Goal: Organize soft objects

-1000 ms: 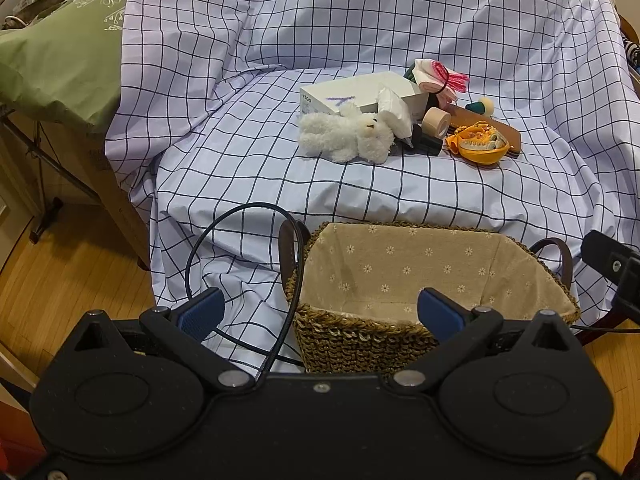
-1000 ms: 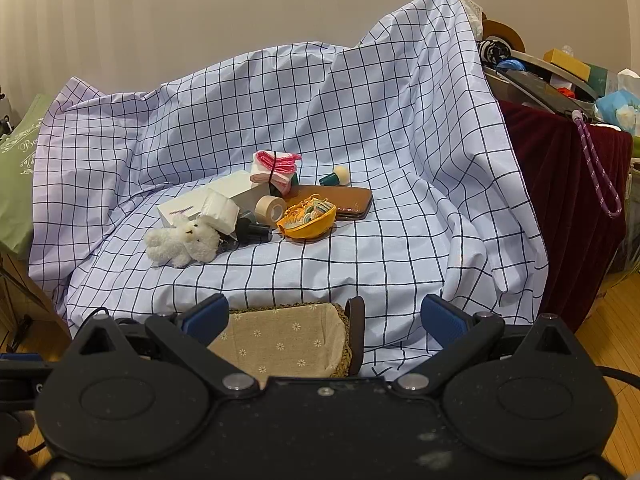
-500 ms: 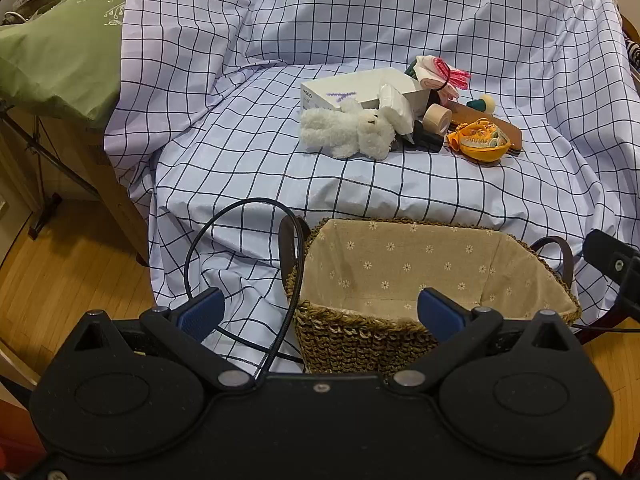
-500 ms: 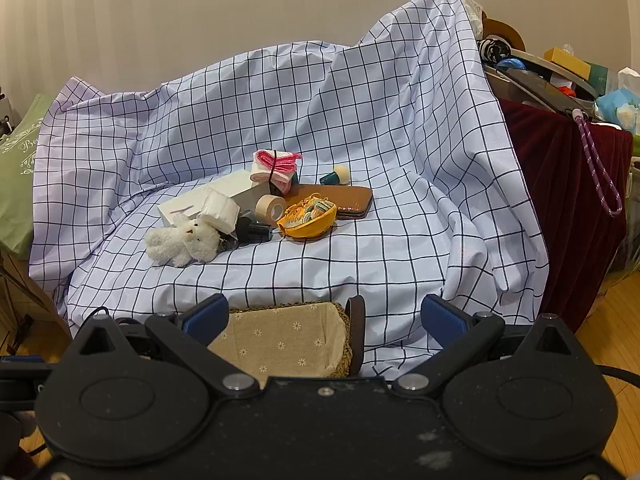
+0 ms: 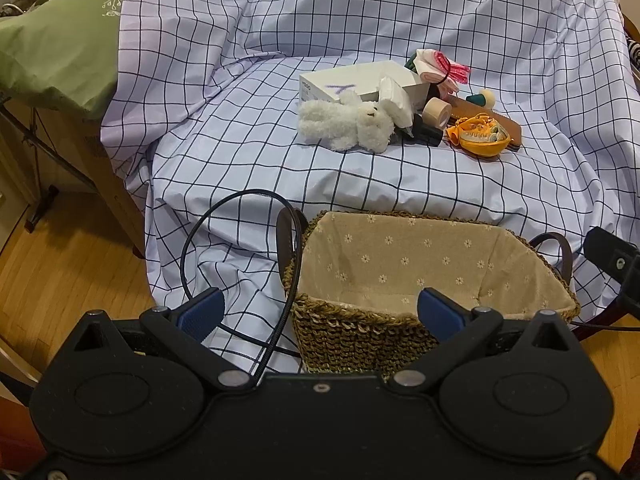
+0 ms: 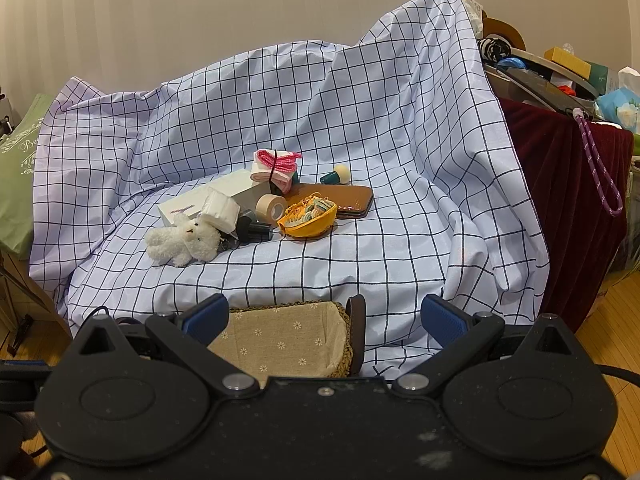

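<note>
A white plush bear [image 5: 346,125] [image 6: 182,242] lies on the checked sheet [image 5: 248,128] beside a white box [image 5: 356,82] [image 6: 212,202]. A white tissue pack [image 5: 394,100] [image 6: 220,210] leans against the bear. A pink-and-white cloth bundle [image 5: 440,68] [image 6: 276,168] sits behind the box. An orange pouch [image 5: 482,138] [image 6: 308,216] lies to the right. A woven basket [image 5: 400,332] [image 6: 344,344] with a floral lining stands in front, nothing visible inside it. My left gripper [image 5: 320,312] is open just before the basket. My right gripper [image 6: 324,320] is open above the basket's right end.
A tape roll [image 5: 437,112] [image 6: 271,207], a dark bottle [image 5: 426,133], a brown case [image 6: 348,198] and a small teal-and-cream item [image 6: 336,176] lie among the pile. A black cable [image 5: 240,264] loops left of the basket. A green cushion [image 5: 52,40] is at left, a cluttered maroon-draped stand [image 6: 568,184] at right.
The left wrist view has shifted slightly: the pile and the basket sit a little higher in the frame than a second ago. The right gripper has barely moved. Both stay open.
</note>
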{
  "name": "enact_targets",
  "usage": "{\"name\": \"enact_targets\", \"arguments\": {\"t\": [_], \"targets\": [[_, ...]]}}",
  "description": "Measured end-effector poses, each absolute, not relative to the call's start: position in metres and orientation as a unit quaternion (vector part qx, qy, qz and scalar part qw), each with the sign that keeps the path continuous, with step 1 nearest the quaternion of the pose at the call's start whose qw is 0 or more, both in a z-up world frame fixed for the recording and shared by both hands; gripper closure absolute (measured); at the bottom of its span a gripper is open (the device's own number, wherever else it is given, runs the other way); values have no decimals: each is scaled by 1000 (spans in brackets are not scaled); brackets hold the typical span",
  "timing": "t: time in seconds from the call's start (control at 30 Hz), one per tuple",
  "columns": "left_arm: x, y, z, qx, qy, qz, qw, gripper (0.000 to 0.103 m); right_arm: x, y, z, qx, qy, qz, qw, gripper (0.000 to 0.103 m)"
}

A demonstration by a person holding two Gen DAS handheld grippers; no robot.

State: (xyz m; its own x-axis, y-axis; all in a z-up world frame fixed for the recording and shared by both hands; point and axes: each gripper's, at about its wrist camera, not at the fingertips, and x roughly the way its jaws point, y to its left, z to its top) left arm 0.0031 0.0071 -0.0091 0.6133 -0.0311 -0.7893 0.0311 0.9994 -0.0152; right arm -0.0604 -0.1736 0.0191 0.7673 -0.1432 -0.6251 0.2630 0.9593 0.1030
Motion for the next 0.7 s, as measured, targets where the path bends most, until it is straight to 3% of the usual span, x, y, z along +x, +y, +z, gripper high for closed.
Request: {"name": "enact_targets", "arguments": {"t": [0.7], "targets": [[11,13,19,1,464,-42,885,4,-49,-182,15,89,343,-129,926,1]]}}
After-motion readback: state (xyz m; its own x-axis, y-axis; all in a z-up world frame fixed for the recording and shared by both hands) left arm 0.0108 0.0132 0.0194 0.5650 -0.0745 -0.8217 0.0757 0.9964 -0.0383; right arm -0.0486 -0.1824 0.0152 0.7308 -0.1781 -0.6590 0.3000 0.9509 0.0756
